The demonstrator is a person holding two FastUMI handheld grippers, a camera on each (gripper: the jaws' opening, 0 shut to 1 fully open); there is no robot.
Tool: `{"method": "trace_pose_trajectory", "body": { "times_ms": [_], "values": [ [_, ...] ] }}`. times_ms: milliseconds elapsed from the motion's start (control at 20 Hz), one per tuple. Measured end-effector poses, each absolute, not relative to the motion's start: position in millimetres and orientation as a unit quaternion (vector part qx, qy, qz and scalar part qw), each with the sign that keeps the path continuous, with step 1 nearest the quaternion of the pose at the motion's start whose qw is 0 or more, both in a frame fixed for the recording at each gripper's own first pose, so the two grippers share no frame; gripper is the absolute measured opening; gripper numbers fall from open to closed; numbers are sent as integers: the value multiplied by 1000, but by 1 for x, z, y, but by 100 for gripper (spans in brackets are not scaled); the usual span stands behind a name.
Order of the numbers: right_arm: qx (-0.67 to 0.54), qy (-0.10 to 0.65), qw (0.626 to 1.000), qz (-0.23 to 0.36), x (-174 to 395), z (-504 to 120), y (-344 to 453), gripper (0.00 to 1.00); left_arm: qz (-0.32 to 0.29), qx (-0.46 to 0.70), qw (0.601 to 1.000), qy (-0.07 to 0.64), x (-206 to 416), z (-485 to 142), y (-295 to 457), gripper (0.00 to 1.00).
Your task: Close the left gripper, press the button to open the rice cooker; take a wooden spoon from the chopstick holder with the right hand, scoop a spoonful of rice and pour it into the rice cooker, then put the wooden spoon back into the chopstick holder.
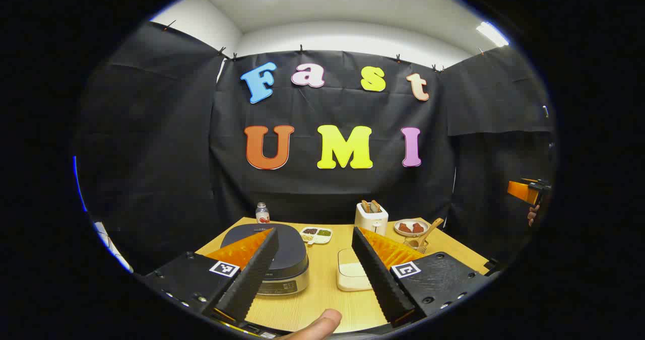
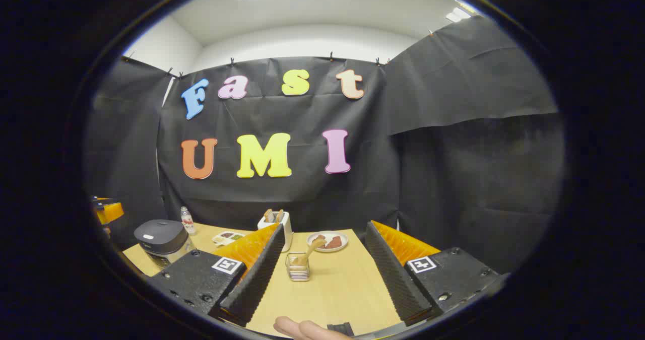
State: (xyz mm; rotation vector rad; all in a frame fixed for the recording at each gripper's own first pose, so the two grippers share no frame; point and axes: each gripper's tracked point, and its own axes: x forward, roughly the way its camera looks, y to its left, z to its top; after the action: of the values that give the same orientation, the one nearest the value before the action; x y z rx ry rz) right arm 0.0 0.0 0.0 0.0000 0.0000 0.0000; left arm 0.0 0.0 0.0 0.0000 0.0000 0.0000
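Wooden table carries everything; both tools hang above its near edge, nothing touched yet. Rice cooker sits lid down on the table's left part, just ahead of the left tool, whose fingers stand wide apart. Risk one: the task wants that tool closed before it presses, and going in spread could let the fingers straddle or slide off the button, whose exact place I cannot make out from here. White lidded box lies just right of the cooker, presumably the rice; a careless swing could knock it. Right tool is also wide, empty, aimed at the chopstick holder. The holder looks light and open-sided, so a skewed pull on the wooden spoon leaning in it may tip or drag it. Toaster and plate stand close behind, crowding any overshoot.
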Motion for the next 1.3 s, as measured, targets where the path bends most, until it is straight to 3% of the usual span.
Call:
{"method": "trace_pose_trajectory", "body": {
  "times_ms": [300,500,550,600,900,1000,1050,1100,1150,1250,1300],
  "values": [
    [6,3,1000,16,-8,-3,6,100,38,47,998,-23,-8,10,17,94],
    [17,-9,999,28,-17,0,10,100,35,47,998,-26,-12,11,8,95],
    [16,-12,999,28,-18,0,8,100,29,47,998,-20,-8,8,7,91],
    [15,-15,999,28,-20,0,8,100,24,43,999,-12,-6,3,5,95],
    [15,-19,999,28,-22,-6,5,100,27,23,999,8,8,-10,20,96],
    [13,-16,999,29,-19,-10,6,100,24,21,999,17,13,-17,21,92],
    [13,-14,999,30,-18,-11,5,100,15,18,1000,21,16,-19,18,97],
    [14,-12,999,30,-16,-14,6,100,11,13,1000,24,19,-21,17,93],
    [15,-9,999,31,-15,-16,7,100,3,10,1000,28,22,-22,16,66],
    [17,-1,999,31,-13,-24,6,100,4,3,999,38,29,-29,21,67],
    [18,2,999,28,-12,-28,5,100,6,1,999,46,34,-32,23,52]
  ]
}}
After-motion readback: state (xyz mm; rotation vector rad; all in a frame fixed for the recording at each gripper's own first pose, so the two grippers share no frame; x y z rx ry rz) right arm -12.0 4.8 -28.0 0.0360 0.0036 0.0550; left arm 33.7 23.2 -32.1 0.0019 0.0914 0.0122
